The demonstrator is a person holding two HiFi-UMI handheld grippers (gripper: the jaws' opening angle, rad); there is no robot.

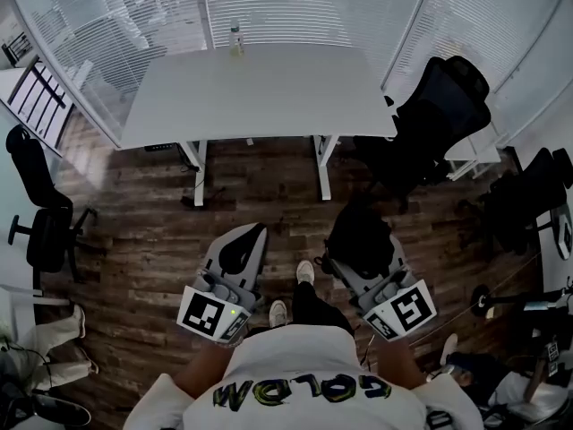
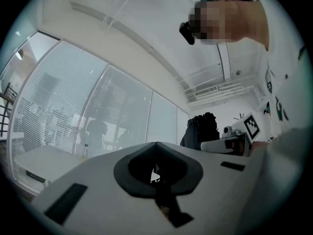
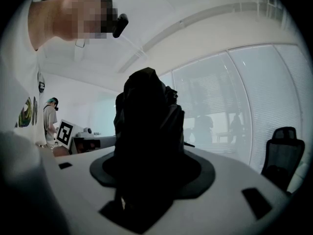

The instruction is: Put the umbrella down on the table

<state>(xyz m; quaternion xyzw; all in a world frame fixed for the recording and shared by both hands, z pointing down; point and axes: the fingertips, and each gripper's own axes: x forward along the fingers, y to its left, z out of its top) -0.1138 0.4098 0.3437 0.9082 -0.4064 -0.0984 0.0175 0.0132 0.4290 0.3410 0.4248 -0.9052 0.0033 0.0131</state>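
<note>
Your right claw (image 3: 149, 175) is clamped on the black folded fabric umbrella (image 3: 146, 116), which stands up between the jaws as a crumpled dark bundle. That grip is what carries the job, so don't loosen it yet. Your left claw (image 2: 156, 168) has its jaws together with nothing between them; keep it off to the side. Both sit about level in front of your waist, above the dark wooden plank floor (image 1: 143, 240), and the white rectangular worktop (image 1: 260, 97) is well apart, ahead of you. So walk in first, minding the black office chair (image 1: 439, 106) by its right corner and the small bottle (image 1: 236, 41) at its far edge. Bring the umbrella over the bare middle, lower until it touches, then let the jaws part.
</note>
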